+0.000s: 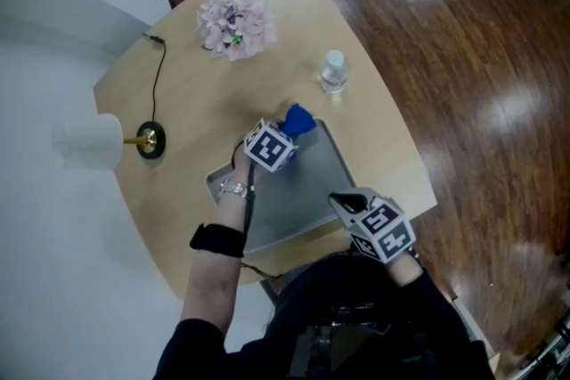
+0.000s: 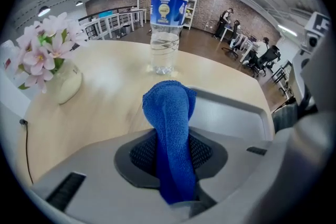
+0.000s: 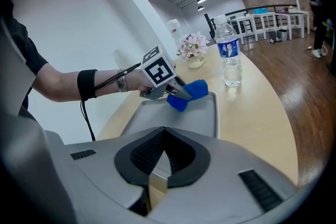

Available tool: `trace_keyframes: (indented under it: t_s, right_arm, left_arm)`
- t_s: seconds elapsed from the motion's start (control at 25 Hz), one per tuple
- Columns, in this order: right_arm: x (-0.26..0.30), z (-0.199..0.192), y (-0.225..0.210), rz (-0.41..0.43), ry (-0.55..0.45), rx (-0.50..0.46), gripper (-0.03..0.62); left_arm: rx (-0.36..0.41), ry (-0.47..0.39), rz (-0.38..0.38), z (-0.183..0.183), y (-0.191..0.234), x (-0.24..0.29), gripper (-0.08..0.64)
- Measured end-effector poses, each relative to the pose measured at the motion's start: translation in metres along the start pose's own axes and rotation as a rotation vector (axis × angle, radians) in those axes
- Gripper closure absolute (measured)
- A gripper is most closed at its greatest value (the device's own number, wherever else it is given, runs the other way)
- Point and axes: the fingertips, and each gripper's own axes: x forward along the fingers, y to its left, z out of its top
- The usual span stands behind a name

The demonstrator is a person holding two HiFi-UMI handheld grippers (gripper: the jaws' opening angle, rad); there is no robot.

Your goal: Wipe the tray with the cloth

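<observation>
Right gripper (image 1: 346, 204): jaws are clamping the tray (image 1: 307, 182) by its 4 o'clock rim.
Cloth (image 2: 169, 113): is bunching at the tray's 12 o'clock edge, with the jaws of the left gripper (image 2: 170, 152) pinching it.
Wiping well: probably pressing the cloth flatter and sweeping toward 6 o'clock in overlapping strokes.
Bottle (image 1: 334, 71): is standing on the desk (image 1: 196, 102) at 1 o'clock, so it is worth steering clear of it.

The left gripper (image 1: 287, 136) is held steeply downward, jaws clamped on the cloth (image 1: 299, 119). The right gripper (image 1: 346, 202) is closed on the tray (image 1: 303, 191) rim.
</observation>
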Motion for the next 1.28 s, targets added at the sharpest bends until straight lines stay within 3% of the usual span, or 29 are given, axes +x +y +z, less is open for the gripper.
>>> trace_keyframes:
  t_s: [0.28,0.48,0.72,0.84,1.0,1.12,1.28]
  right_arm:
    - [-0.02,-0.004,-0.023,-0.02,-0.013,0.03,0.586]
    - [-0.032,-0.009,-0.036,-0.018,-0.016,0.036,0.585]
    - [-0.042,-0.01,-0.039,0.003,-0.005,0.014,0.586]
    - [-0.049,-0.006,-0.041,0.013,-0.014,-0.005,0.586]
    - [-0.059,-0.001,-0.051,0.013,-0.033,-0.006,0.586]
    - [-0.07,0.001,-0.06,0.002,-0.052,0.003,0.586]
    - [-0.082,-0.003,-0.069,-0.01,-0.064,0.013,0.586]
  left_arm:
    - [0.026,0.0,-0.003,0.049,-0.014,0.019,0.443]
    - [0.038,0.032,0.001,0.054,-0.016,0.022,0.442]
    - [0.012,0.014,-0.023,0.06,-0.021,0.017,0.442]
    - [-0.12,-0.067,0.056,0.067,-0.024,-0.004,0.443]
    - [-0.467,-0.223,0.126,0.07,-0.039,-0.019,0.443]
    - [-0.716,-0.28,0.144,0.066,-0.048,-0.006,0.443]
    - [-0.875,-0.278,0.188,0.067,-0.046,0.01,0.442]
